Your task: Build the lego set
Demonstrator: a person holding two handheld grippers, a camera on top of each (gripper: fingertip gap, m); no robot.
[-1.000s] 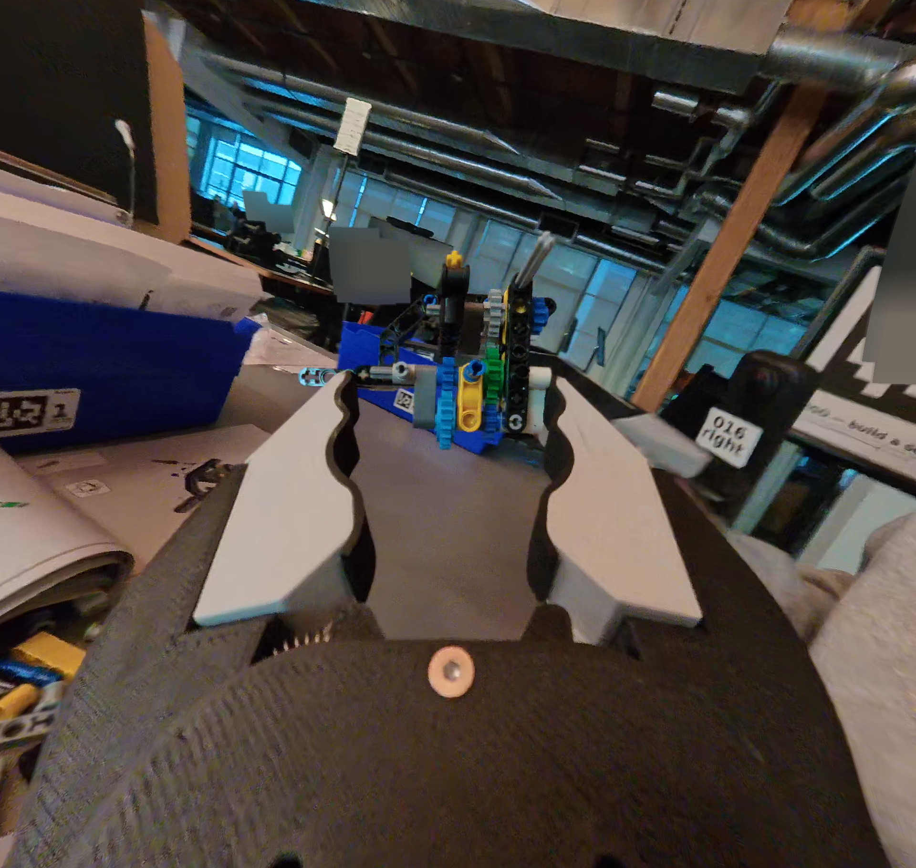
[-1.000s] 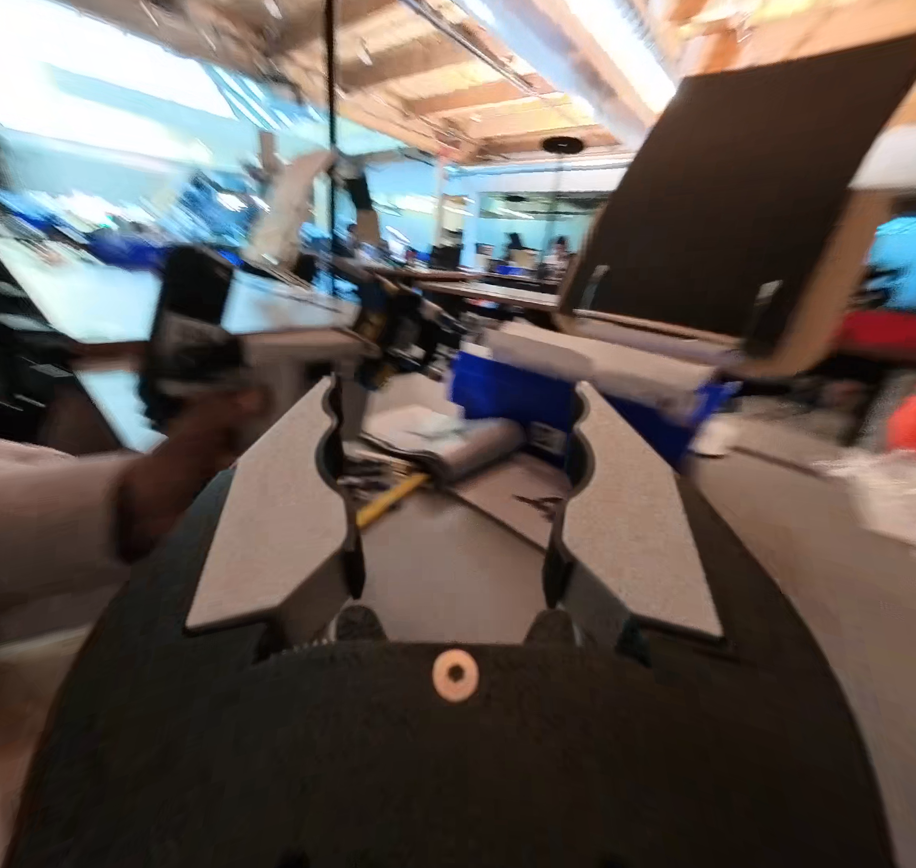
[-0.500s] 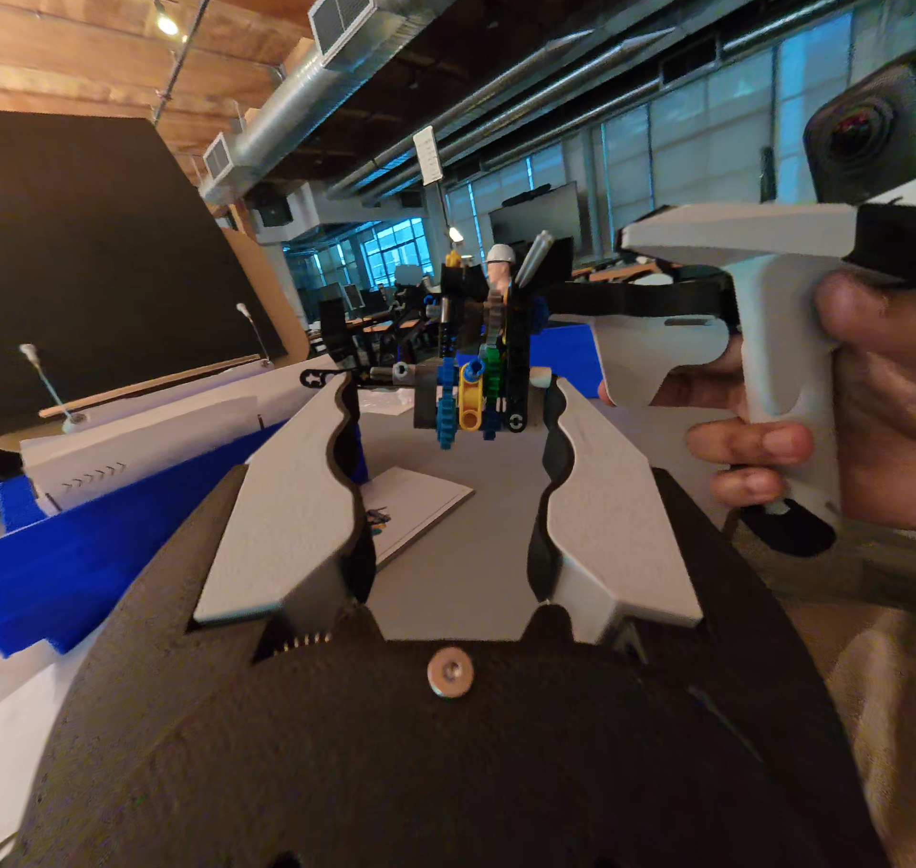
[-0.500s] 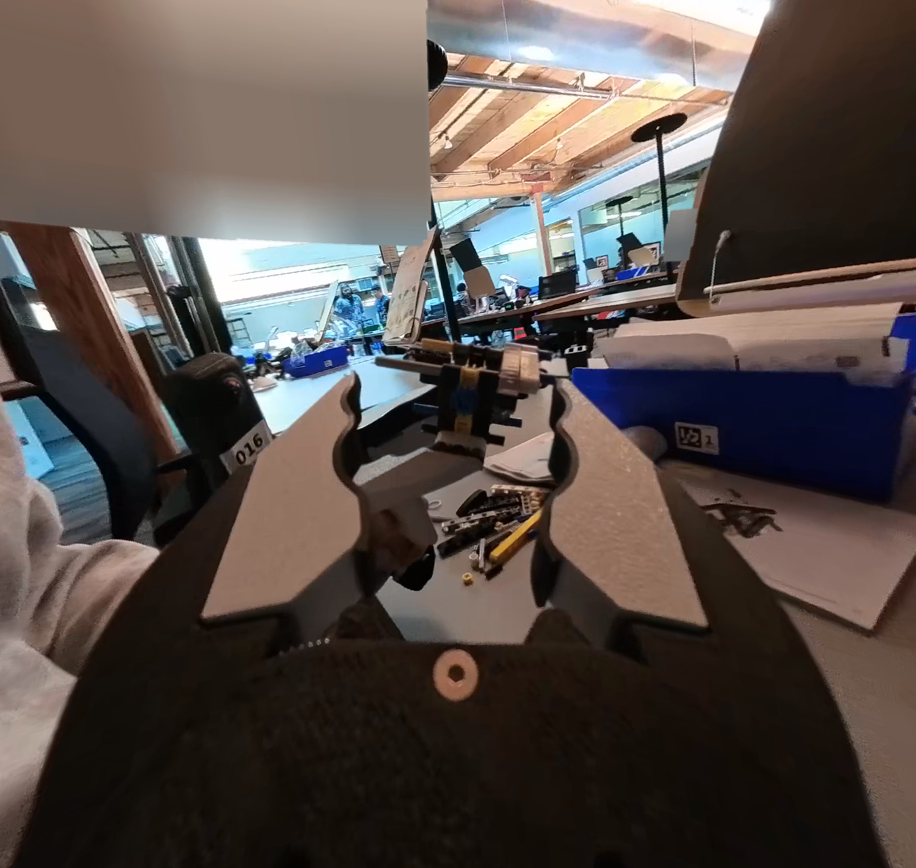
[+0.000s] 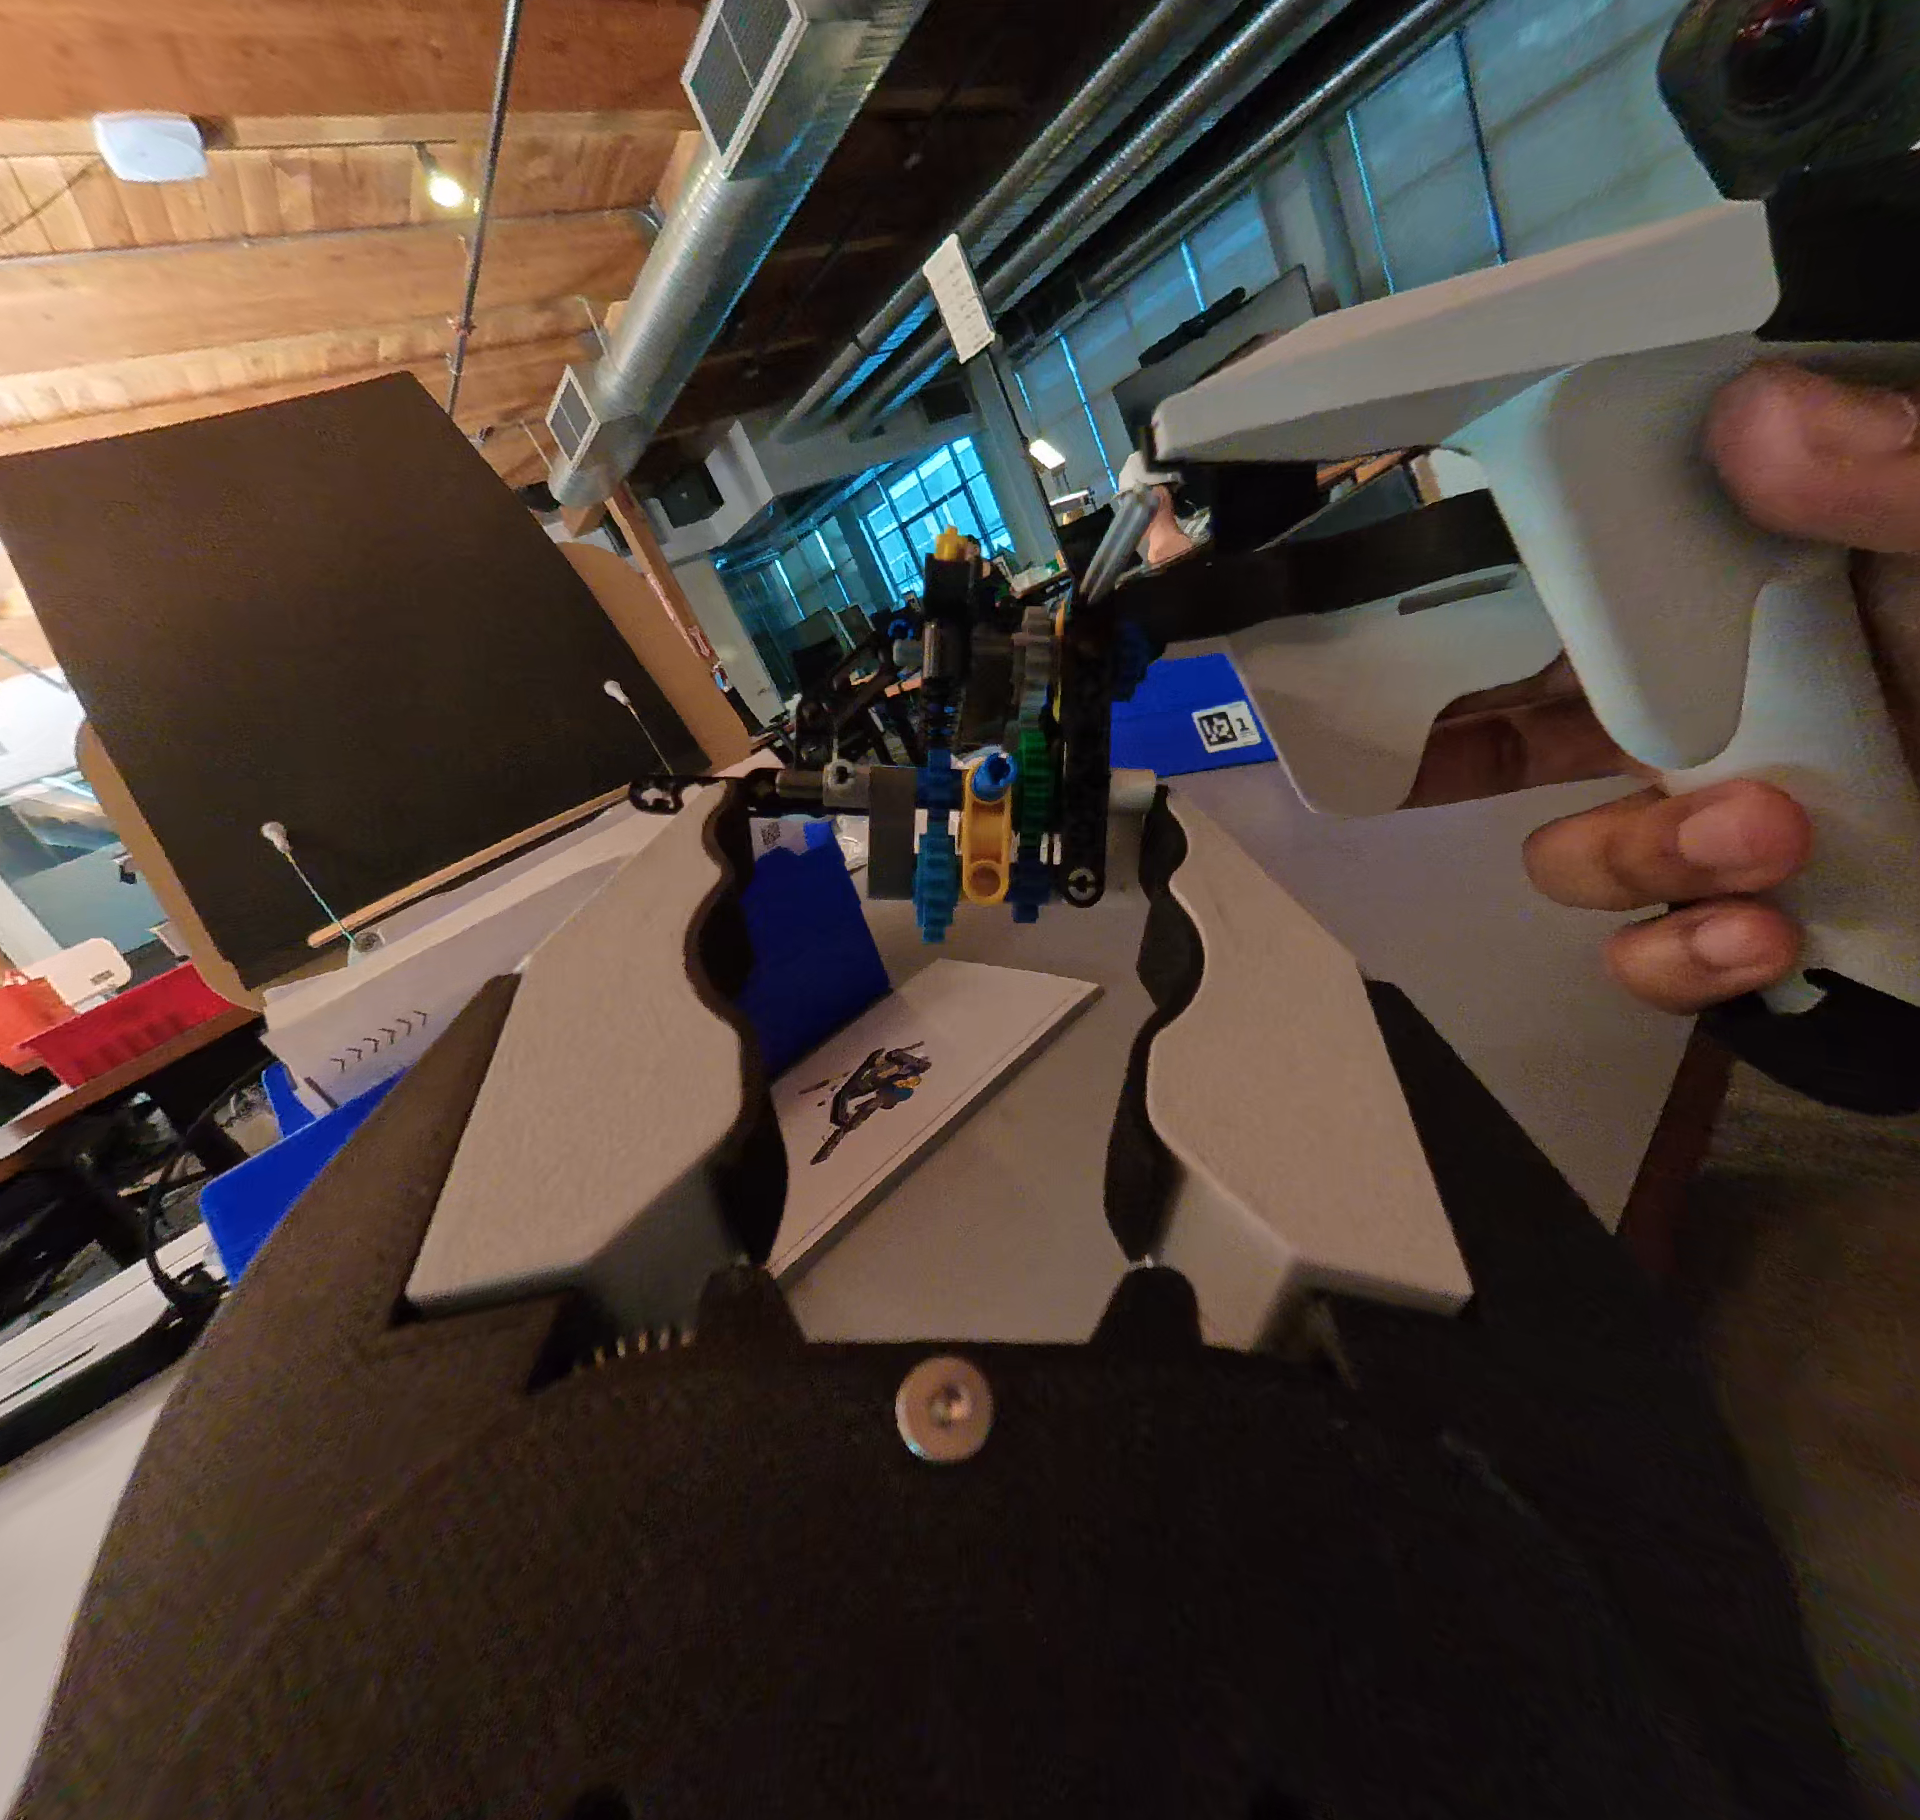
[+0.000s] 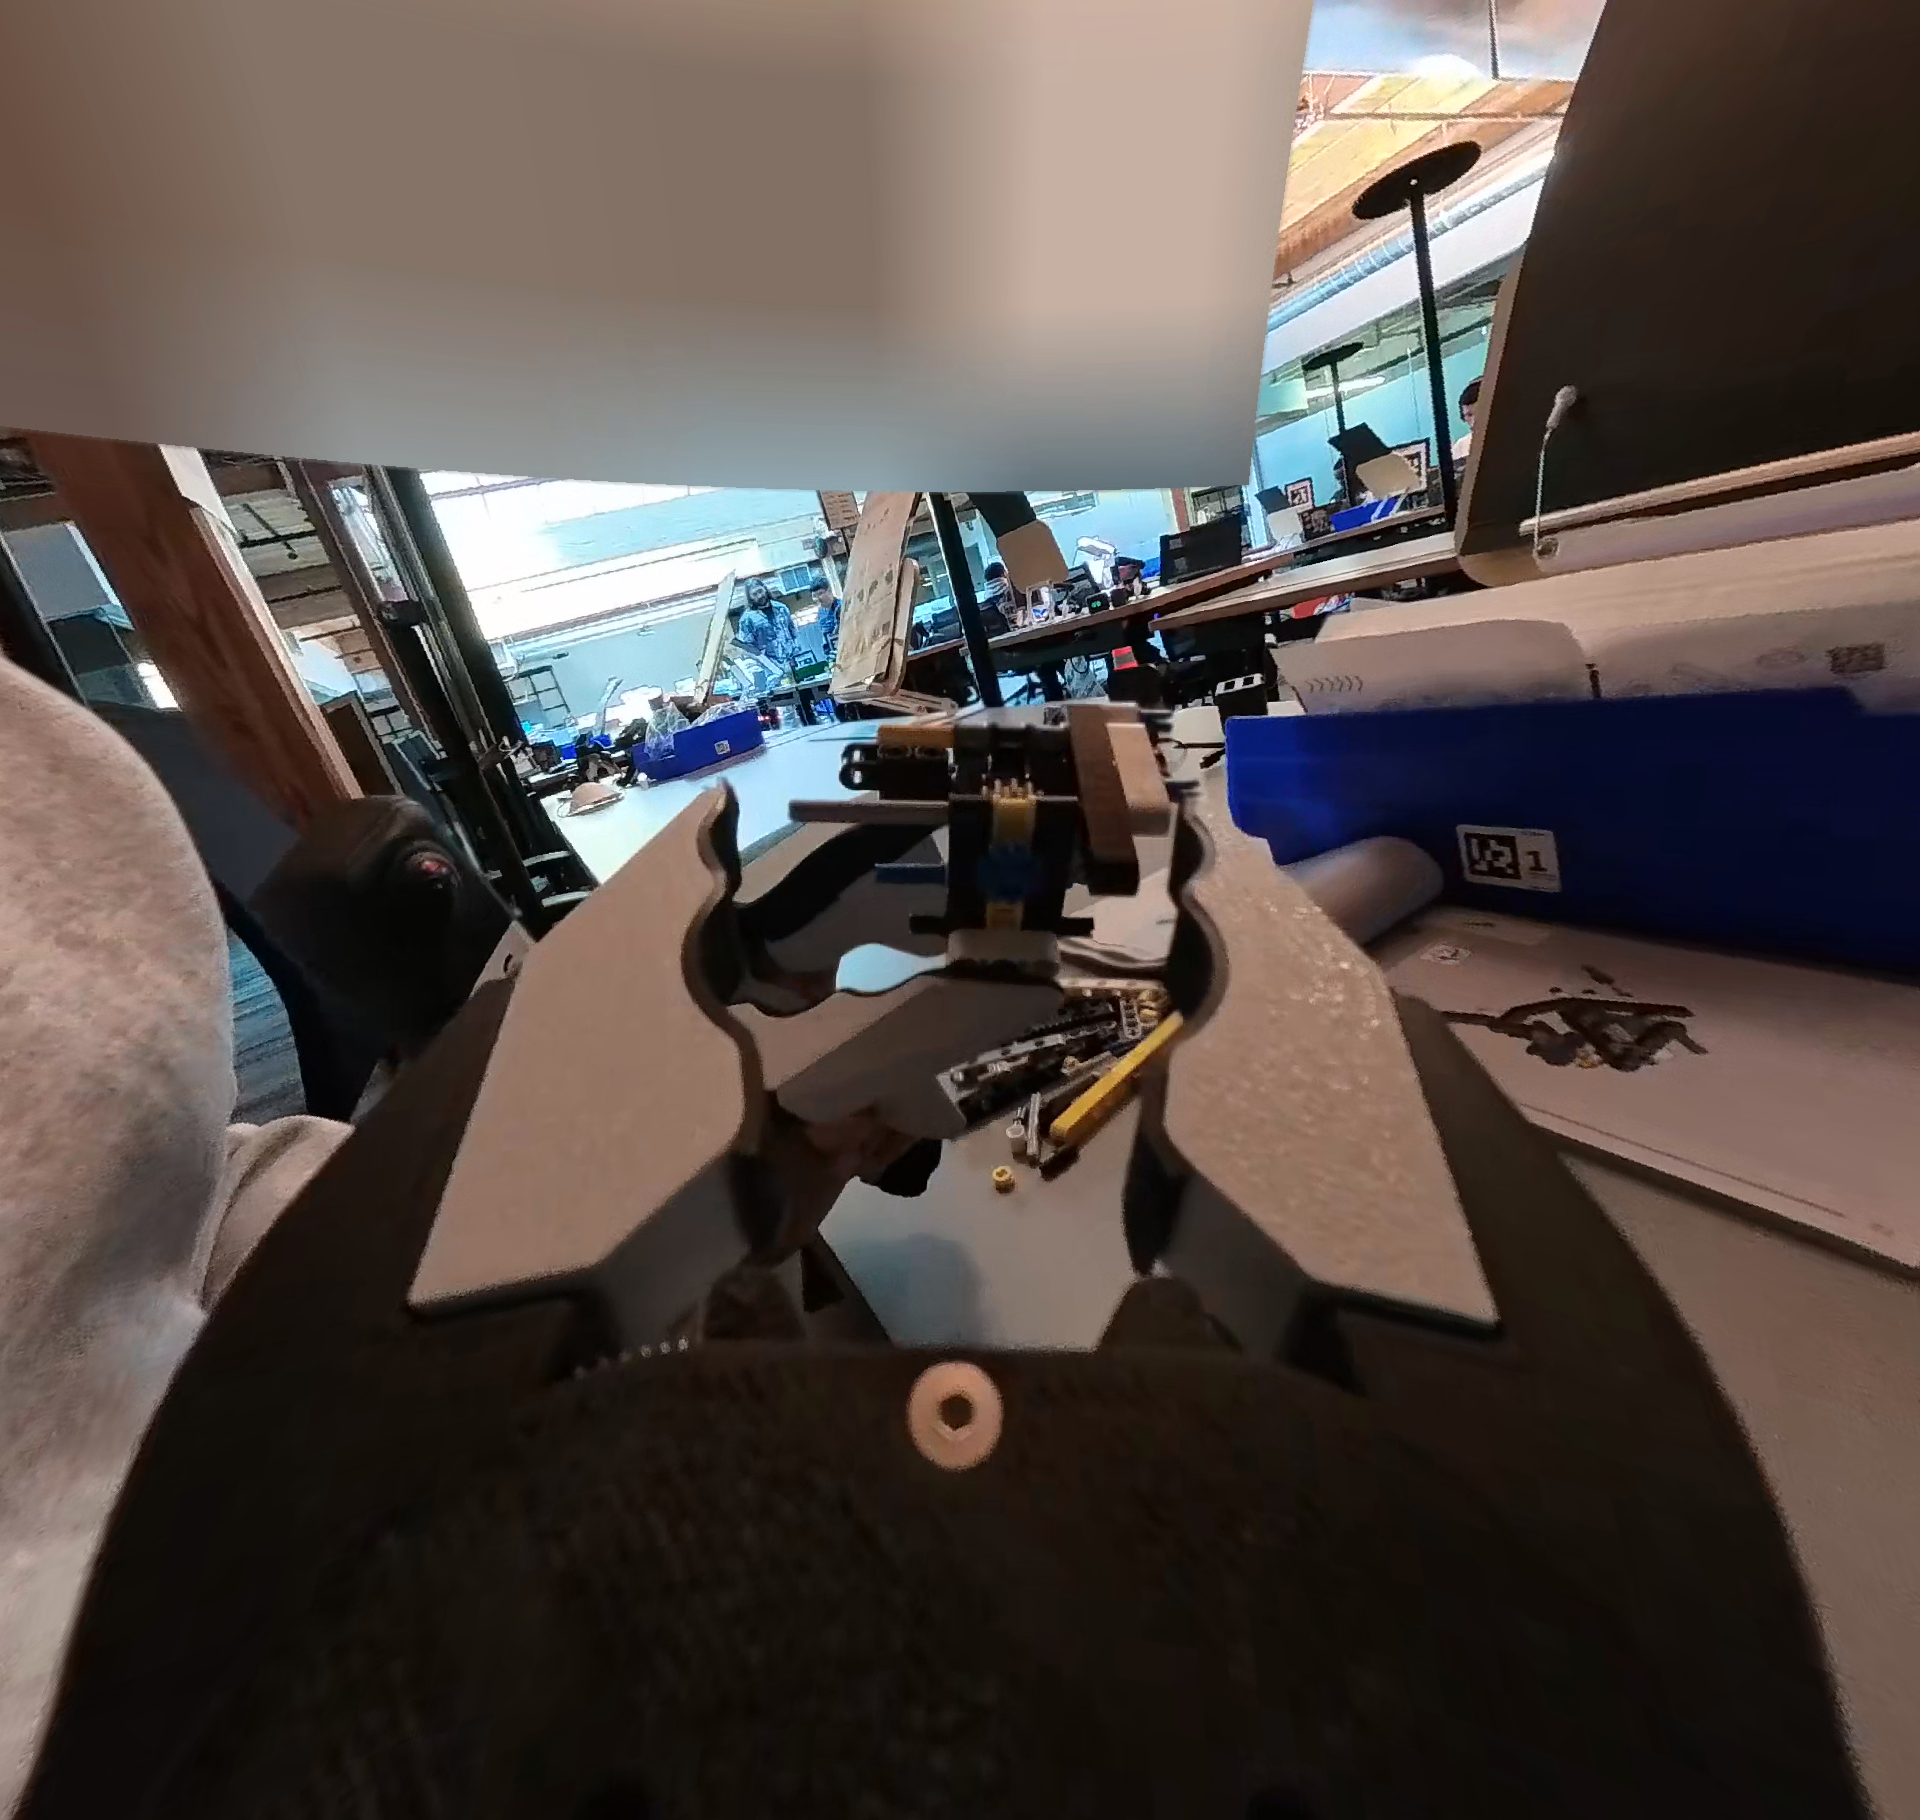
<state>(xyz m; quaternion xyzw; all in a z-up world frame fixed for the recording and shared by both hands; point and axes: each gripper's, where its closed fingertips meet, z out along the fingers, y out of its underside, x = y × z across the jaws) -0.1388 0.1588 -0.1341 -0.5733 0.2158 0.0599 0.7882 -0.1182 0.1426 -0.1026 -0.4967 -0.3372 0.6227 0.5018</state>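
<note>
Right gripper point(image 6: 951, 814) has closed in on the lego assembly point(image 6: 1013, 835) since half a second ago. In the right wrist view the assembly now stands level with the fingertips instead of beyond them, and in the left wrist view the right gripper's body fills more of the right edge.

Scene, by size:

1. Grey table point(image 6: 1714, 1407). It carries everything listed below except the assembly.
2. Black board point(image 5: 312, 679). It stands tilted at the far side of the table, behind the bin.
3. Blue bin point(image 6: 1558, 814). It sits to the right of the right gripper and has a square marker tag on its front wall.
4. Printed instruction sheet point(image 6: 1662, 1095). It lies flat in front of the bin.
5. Left gripper point(image 5: 940, 814). Its fingers are set at a medium gap and clamp the assembly at the tips, one tip against each end.
6. Right gripper. Its fingers are spread and the assembly stands between the tips. The tan beam on the assembly's side is just beside the right fingertip; contact cannot be confirmed. A hand point(image 5: 1714, 835) wraps its grey handle.
7. Lego assembly. It is held above the table, clear of the surface. It consists of black beams, blue and green gears and a yellow connector, with a thin black axle projecting to the left in the left wrist view.
8. Loose parts pile point(image 6: 1070, 1053). It lies on the table below the assembly and includes a long yellow beam point(image 6: 1112, 1084).
9. Small yellow piece point(image 6: 1003, 1180). It lies alone, just in front of the pile.
</note>
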